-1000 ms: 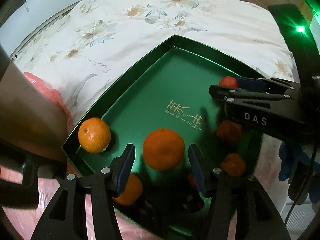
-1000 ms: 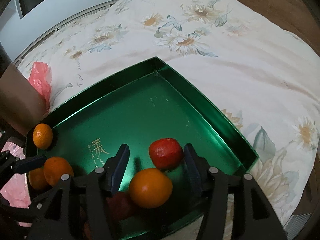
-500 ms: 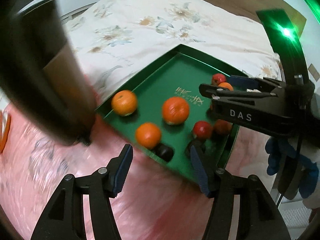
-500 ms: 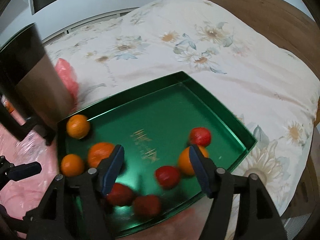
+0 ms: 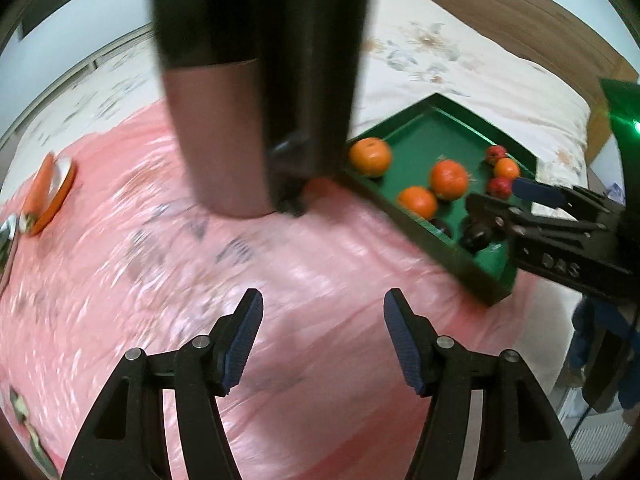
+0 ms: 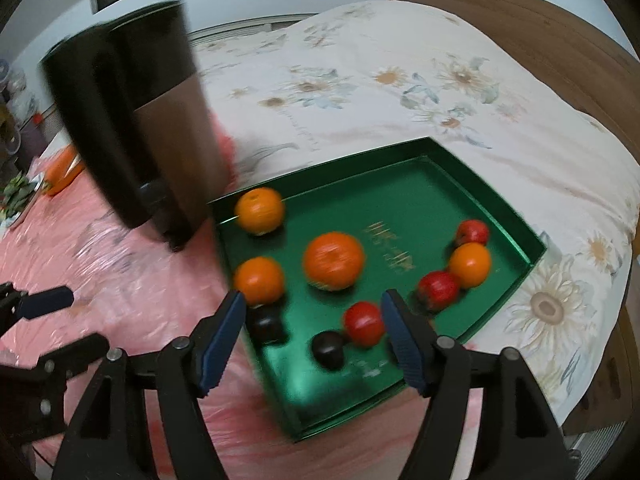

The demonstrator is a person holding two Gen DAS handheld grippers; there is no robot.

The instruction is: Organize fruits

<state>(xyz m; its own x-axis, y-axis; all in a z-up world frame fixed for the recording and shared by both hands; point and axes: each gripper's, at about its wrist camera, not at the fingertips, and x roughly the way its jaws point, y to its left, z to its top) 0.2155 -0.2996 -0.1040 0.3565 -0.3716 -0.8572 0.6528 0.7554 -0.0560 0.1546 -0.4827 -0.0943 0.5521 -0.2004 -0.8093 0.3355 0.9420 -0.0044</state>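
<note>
A green tray (image 6: pixel 500 204) lies on the bed with several oranges (image 6: pixel 334 260), three red fruits (image 6: pixel 438 290) and two dark fruits (image 6: pixel 266 324) in it. My right gripper (image 6: pixel 313 308) stands wide open above the tray's near edge, its pads touching nothing. In the left wrist view the tray (image 5: pixel 404 124) sits at the right, with the oranges (image 5: pixel 449 179) inside and the right gripper's fingers (image 5: pixel 540 196) over it. My left gripper (image 5: pixel 323 312) hangs over the pink plastic sheet (image 5: pixel 200 280); its jaws are opening with nothing between them.
A tall black and brown cylinder (image 6: pixel 140 120) stands on the pink sheet just left of the tray. An orange plate (image 5: pixel 48 188) lies at the far left. Floral bedding (image 6: pixel 400 80) and a wooden headboard (image 6: pixel 520 20) lie beyond. A blue-gloved hand (image 5: pixel 592 320) shows at the right.
Both grippers have drawn back and risen from the tray. The left one now hangs over the pink sheet, its orange left in the tray. Both pairs of jaws stand wider.
</note>
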